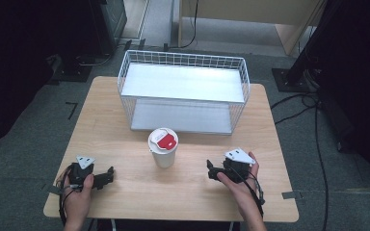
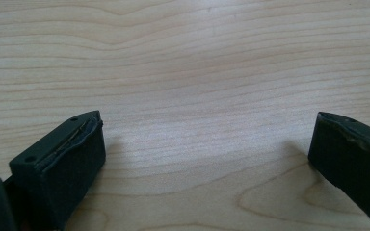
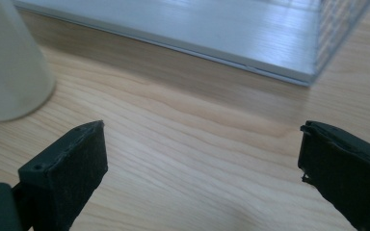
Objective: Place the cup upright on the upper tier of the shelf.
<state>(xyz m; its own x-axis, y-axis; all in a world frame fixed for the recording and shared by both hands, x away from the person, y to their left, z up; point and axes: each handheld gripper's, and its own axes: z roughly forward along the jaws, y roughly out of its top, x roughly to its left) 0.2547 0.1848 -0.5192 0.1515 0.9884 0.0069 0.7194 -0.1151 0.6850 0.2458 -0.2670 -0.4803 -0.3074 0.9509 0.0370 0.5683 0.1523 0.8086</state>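
1. the paper cup (image 1: 163, 148) stands upright on the surface (image 1: 139, 187), between both tools and ahead of them, untouched.
2. left tool (image 1: 107, 175) and right tool (image 1: 211, 171) rest gaping wide, each holding nothing.
3. the wire basket (image 1: 183, 91) lies beyond the cup; no step looks begun.
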